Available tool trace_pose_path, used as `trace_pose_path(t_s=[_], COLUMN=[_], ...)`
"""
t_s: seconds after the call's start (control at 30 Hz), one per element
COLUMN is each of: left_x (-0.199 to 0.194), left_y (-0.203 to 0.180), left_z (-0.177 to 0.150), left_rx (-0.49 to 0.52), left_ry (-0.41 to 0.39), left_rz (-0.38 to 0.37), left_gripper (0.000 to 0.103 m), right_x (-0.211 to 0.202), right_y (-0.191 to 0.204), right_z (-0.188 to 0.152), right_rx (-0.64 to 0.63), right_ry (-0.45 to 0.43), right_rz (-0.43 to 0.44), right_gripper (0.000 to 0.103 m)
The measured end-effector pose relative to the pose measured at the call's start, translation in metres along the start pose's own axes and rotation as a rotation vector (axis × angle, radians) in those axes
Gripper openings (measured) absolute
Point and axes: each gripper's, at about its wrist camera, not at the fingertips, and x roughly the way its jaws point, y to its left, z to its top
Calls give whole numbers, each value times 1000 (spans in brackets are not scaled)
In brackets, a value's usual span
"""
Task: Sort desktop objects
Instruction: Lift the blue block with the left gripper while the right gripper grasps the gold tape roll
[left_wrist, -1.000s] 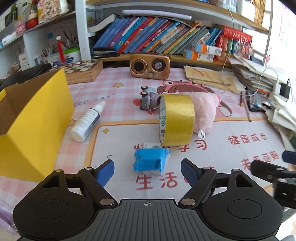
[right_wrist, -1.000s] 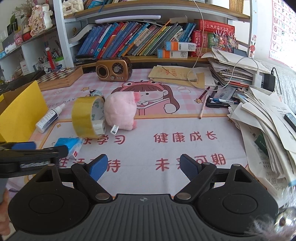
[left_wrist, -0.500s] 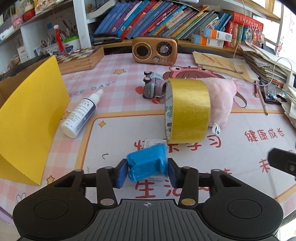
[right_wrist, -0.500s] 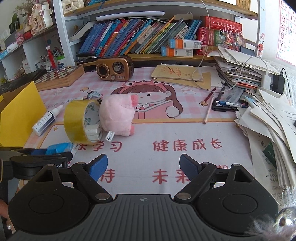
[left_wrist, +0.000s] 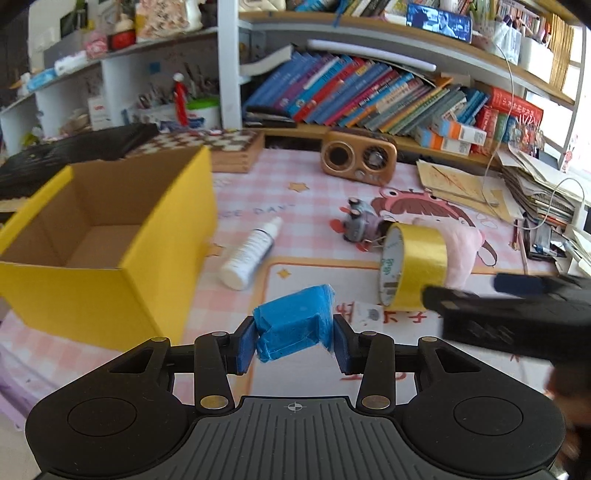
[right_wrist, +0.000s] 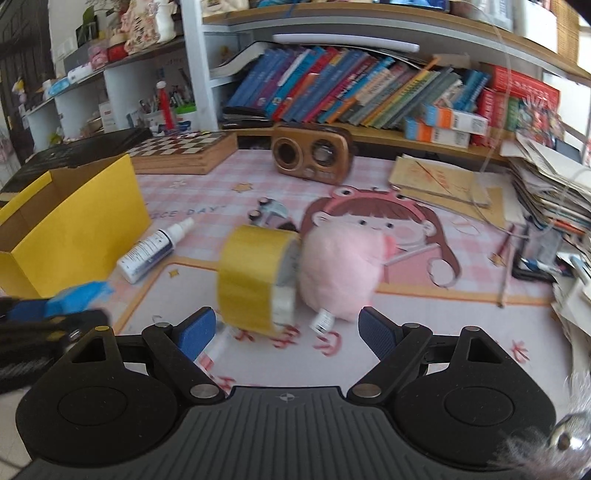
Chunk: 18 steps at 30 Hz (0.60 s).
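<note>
A: The blue packet (left_wrist: 293, 323) sits pinched between the pads of the left hand-held gripper (left_wrist: 293, 341), clear of the surface (left_wrist: 317, 177), with the open yellow box (left_wrist: 110, 251) ahead and to that gripper's left.

B: And the right hand-held gripper (right_wrist: 286, 332)?

A: Wide apart, jaws closing a little, nothing pressed between them. The gold tape roll (right_wrist: 255, 282) stands just ahead of it on its edge, touching the pink plush toy (right_wrist: 340, 275).

B: What could go wrong?

A: I'd judge the packet is soft and held only at its ends, so a quick swing toward the box might let it slip or buckle. The tape stands on its rim too; a nudge from one pad could roll it away or push the plush.

B: Any writing?

A: The mat reads "DAY" (left_wrist: 269, 211) beyond the white spray bottle (left_wrist: 251, 254), plus red Chinese characters near the tape. The bottle's label is too small to read.
</note>
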Motion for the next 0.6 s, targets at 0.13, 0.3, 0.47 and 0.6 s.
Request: trace_pose_path(t_s=[0.13,0.3,0.47,0.6], left_x=[-11,-19,-19,-18], left_y=[2,9,15,15], left_z=[-4,-8,-11,-12], left_rx=[23,34,28,32], left_ry=[-4,-1,11,6], left_rz=[15,31,31,16], left_gripper=[41,41,41,41], right_x=[18,38,41,37], right_y=[20,31,28,27], right_z=[7,11,10,9], right_rx=[-33,-24,0,7], right_ry=[-19,-18,-13,-1], right_rz=[-38,-103,-128,-95], right_gripper=[67,58,54,39])
